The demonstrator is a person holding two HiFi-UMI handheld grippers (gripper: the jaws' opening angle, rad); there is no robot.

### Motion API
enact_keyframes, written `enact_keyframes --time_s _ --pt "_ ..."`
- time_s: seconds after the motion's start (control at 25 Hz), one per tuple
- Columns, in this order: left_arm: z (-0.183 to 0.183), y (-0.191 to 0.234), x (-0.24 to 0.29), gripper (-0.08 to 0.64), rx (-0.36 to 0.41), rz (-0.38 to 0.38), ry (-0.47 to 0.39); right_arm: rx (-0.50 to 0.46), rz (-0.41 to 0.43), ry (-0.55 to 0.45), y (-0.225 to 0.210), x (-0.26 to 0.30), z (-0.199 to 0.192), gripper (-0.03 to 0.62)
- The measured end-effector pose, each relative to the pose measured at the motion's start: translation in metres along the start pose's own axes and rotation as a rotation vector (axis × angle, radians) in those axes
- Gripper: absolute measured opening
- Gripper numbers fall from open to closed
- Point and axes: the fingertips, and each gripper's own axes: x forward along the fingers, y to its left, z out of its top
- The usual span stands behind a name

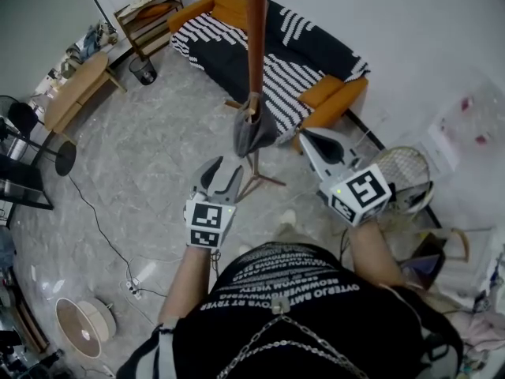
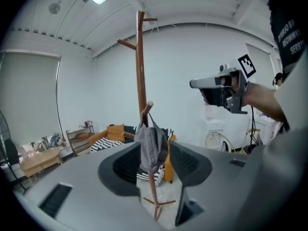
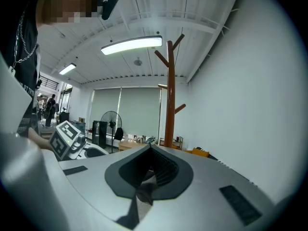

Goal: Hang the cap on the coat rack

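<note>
A grey cap (image 1: pixel 254 129) hangs from a short peg (image 2: pixel 147 108) on the brown wooden coat rack (image 1: pixel 255 38). In the left gripper view the cap (image 2: pixel 152 146) droops beside the pole (image 2: pixel 140 66), framed by the jaws but a little beyond them. My left gripper (image 1: pixel 223 170) is open and holds nothing, its tips just short of the cap. On the other side of the cap, my right gripper (image 1: pixel 309 139) has its fingers together and is empty. In the right gripper view the pole (image 3: pixel 169 95) rises straight ahead.
The rack's tripod feet (image 1: pixel 257 181) stand on the grey tiled floor. Behind it is an orange sofa with a striped blanket (image 1: pixel 237 54). A wooden table (image 1: pixel 75 89) is at the left, a floor fan (image 1: pixel 83 326) at the lower left, a wire basket (image 1: pixel 406 172) at the right.
</note>
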Motion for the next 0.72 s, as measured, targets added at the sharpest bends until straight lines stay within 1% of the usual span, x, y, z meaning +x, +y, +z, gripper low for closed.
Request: enact_keyframes --time_s 0.04,0.08,0.16,0.28,0.36,0.52,0.64,0.72 --pt "0.008 0.002 -0.006 0.176 0.006 0.007 -0.018 0.001 -0.004 0.001 0.002 -0.001 0.000 0.003" --pt "0.015 0.005 -0.012 0.145 0.013 0.016 -0.035 0.001 -0.010 0.002 0.003 -0.002 -0.001 0.003" --pt "0.029 0.012 -0.027 0.058 0.026 0.038 -0.069 0.000 -0.025 0.004 0.006 -0.005 0.000 0.002" --pt "0.046 0.018 -0.052 0.015 0.042 0.050 -0.117 -0.005 -0.049 0.013 0.016 -0.009 0.000 0.003" --pt "0.058 0.020 -0.065 0.003 0.054 0.052 -0.143 -0.007 -0.062 0.015 0.020 -0.013 0.001 0.002" --pt "0.076 0.026 -0.088 0.003 0.077 0.062 -0.188 -0.008 -0.080 0.017 0.030 -0.019 0.000 0.002" --pt "0.079 0.031 -0.100 0.003 0.047 0.069 -0.213 -0.002 -0.093 0.021 0.039 -0.023 -0.002 0.002" --pt "0.077 0.035 -0.102 0.003 0.027 0.068 -0.213 0.002 -0.100 0.025 0.041 -0.024 -0.004 0.002"
